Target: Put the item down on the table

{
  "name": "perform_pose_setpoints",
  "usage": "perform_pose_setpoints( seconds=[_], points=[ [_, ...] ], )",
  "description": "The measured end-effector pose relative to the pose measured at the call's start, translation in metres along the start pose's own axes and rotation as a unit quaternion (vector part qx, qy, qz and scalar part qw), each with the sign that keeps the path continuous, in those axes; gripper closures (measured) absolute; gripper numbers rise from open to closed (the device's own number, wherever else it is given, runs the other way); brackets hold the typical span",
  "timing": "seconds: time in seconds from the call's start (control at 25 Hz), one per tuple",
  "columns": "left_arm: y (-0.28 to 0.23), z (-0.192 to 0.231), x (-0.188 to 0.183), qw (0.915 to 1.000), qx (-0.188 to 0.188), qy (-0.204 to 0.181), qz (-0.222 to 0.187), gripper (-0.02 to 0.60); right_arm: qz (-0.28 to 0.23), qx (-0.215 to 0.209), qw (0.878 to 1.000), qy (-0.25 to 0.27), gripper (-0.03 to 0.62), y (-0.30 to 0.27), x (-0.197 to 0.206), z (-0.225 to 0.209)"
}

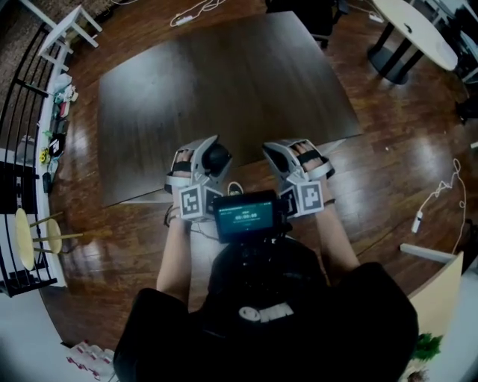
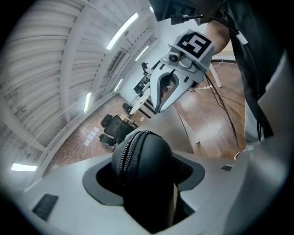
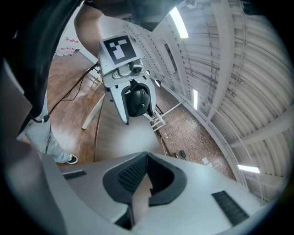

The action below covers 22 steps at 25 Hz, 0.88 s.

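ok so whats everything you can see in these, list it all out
table: 1, dark brown, centre
zip case: 1, black, rounded, between the left gripper's jaws
oval table: 1, white top, dark base, upper right
stool: 1, pale yellow seat, far left
cables: at least 2, white, on the wood floor, top and right
office chair: 1, black, beyond the table in the left gripper view
screen device: 1, black, lit, at the person's chest
left gripper: grey-white, closed on the zip case, at the table's near edge
right gripper: grey-white, jaws slightly apart, empty
forearms: 2, behind the grippers
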<state>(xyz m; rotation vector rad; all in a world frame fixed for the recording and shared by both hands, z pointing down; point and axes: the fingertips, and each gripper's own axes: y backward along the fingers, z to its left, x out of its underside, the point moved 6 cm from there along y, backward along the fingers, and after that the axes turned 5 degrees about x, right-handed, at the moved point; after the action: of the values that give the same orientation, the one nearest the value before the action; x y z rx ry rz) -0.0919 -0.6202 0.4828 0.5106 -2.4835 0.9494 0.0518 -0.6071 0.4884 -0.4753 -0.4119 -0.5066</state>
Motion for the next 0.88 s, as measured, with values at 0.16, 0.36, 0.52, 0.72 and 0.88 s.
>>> perform_pose_setpoints(
  seconds=[0.16, 0.36, 0.52, 0.72, 0.88],
  points=[
    [-0.04, 0.01, 0.03, 0.9994, 0.035, -0.004, 0.008, 0.299, 0.018, 0.003, 1.0, -0.004, 0.589, -0.03, 0.005, -0.008],
    [-0.109, 0.042, 0.065, 0.9956, 0.09, -0.013, 0.024, 0.299, 0.041, 0.001, 0.999, -0.016, 0.589, -0.085, 0.015, -0.04],
    [-0.16, 0.05, 0.088, 0.9895, 0.14, -0.012, 0.032, 0.298, 0.066, -0.006, 0.997, -0.029, 0.589, -0.118, 0.027, -0.051],
    [-0.214, 0.049, 0.118, 0.9769, 0.203, 0.002, 0.068, 0.298, 0.101, -0.019, 0.994, -0.04, 0.589, -0.149, 0.044, -0.053],
    [-0.24, 0.042, 0.134, 0.9668, 0.237, 0.008, 0.095, 0.298, 0.119, -0.026, 0.991, -0.049, 0.589, -0.167, 0.052, -0.053]
  ],
)
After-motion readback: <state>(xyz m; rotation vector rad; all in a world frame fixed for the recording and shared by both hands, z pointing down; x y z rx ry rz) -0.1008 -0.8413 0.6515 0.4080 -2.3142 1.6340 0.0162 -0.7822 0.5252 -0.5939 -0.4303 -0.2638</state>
